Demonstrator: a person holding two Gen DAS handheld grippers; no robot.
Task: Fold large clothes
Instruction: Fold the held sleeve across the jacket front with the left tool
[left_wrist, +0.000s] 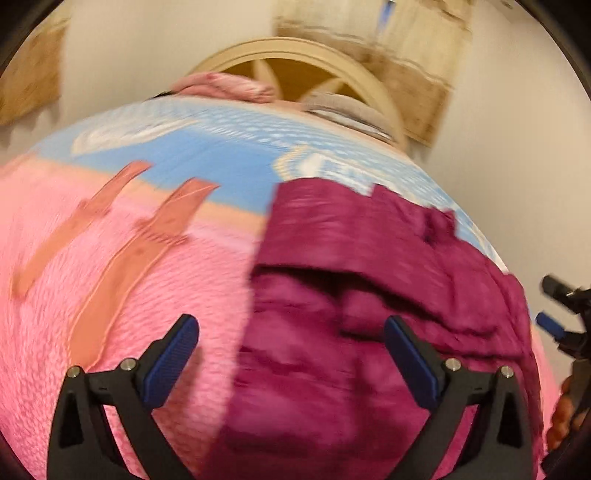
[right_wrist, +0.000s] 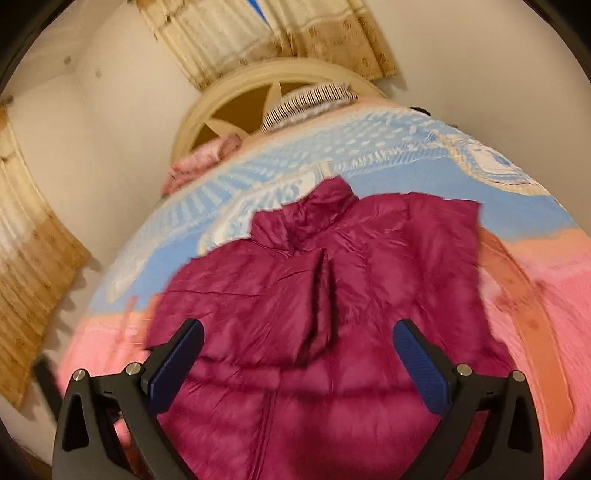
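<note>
A magenta puffer jacket lies spread on a bed, collar toward the headboard, with a zip down its middle. It also shows in the left wrist view, partly folded over itself. My left gripper is open and empty above the jacket's left edge. My right gripper is open and empty above the jacket's lower middle. The right gripper also shows at the far right of the left wrist view.
The bed has a pink and blue patterned cover. A cream headboard stands against the wall, with a striped pillow and a pink folded cloth by it. Curtains hang behind.
</note>
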